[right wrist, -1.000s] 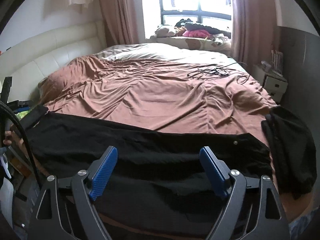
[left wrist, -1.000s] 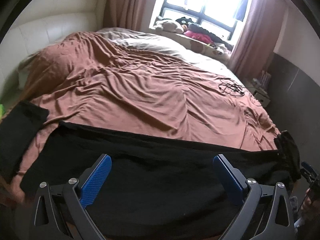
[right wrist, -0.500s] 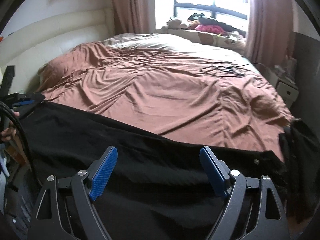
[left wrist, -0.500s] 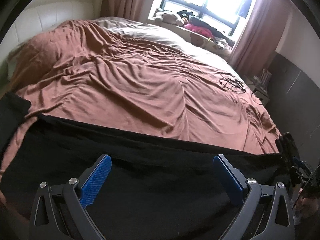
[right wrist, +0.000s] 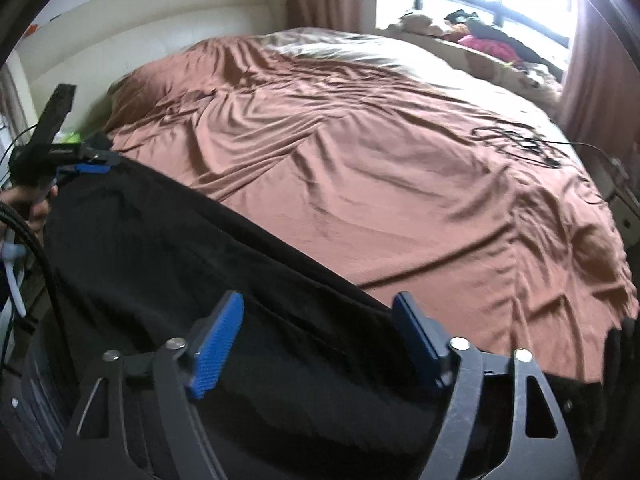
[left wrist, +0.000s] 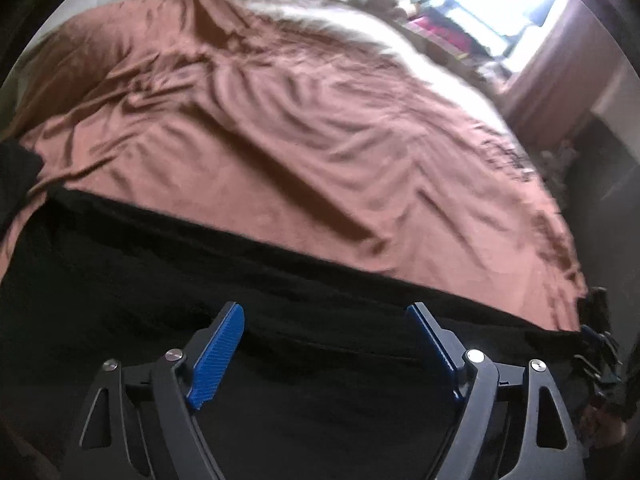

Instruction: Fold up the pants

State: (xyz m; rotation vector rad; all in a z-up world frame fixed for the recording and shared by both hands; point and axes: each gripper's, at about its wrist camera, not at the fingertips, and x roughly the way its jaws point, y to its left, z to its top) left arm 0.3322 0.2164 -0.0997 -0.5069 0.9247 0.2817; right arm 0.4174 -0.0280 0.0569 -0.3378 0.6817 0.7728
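Observation:
Black pants (left wrist: 168, 280) lie stretched sideways along the near edge of the bed; they also show in the right wrist view (right wrist: 180, 264). My left gripper (left wrist: 326, 312) is open, low over the pants near their left end, with nothing between its blue pads. My right gripper (right wrist: 318, 304) is open over the pants near their right end, its right finger at the pants' far edge. In the right wrist view the left gripper (right wrist: 86, 162) shows at the pants' far left end. In the left wrist view the right gripper (left wrist: 596, 344) shows at the far right.
The bed is covered by a wrinkled brown sheet (right wrist: 360, 152). A tangle of black cable (right wrist: 516, 140) lies on it at the far right. Another dark garment (left wrist: 16, 176) lies at the left edge. A window with clutter (right wrist: 488, 36) is behind the bed.
Both grippers have moved down and forward, closer to the pants, which now fill more of each view. The left view is blurred by motion. Both stay open.

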